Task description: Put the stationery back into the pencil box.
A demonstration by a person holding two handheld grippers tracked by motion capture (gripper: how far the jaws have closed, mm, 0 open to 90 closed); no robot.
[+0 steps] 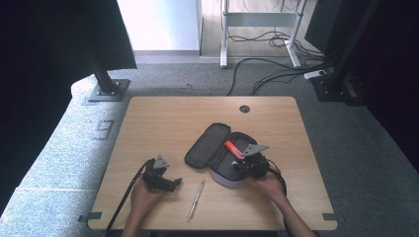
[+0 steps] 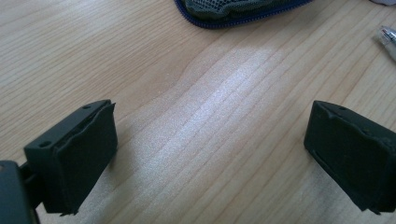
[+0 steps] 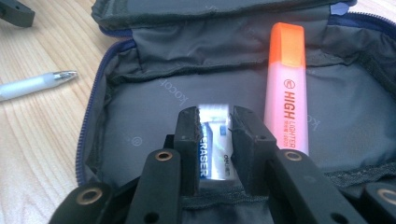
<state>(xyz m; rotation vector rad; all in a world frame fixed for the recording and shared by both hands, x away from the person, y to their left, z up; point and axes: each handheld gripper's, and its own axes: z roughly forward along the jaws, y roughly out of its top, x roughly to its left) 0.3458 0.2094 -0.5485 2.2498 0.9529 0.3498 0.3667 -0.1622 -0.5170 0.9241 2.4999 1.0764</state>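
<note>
Right tongs pinch an eraser low inside the open pencil case, beside the highlighter, apparently about to release it there, while left tongs rest spread on the surface.

Pen on table, cables behind.

"HIGH LIGHTER" is being shown in orange letters along the pink highlighter. "ERASER" and a small "deli" mark are being shown on the eraser. A faint "kocot" is being read on the pencil case lining, though not with certainty.
</note>
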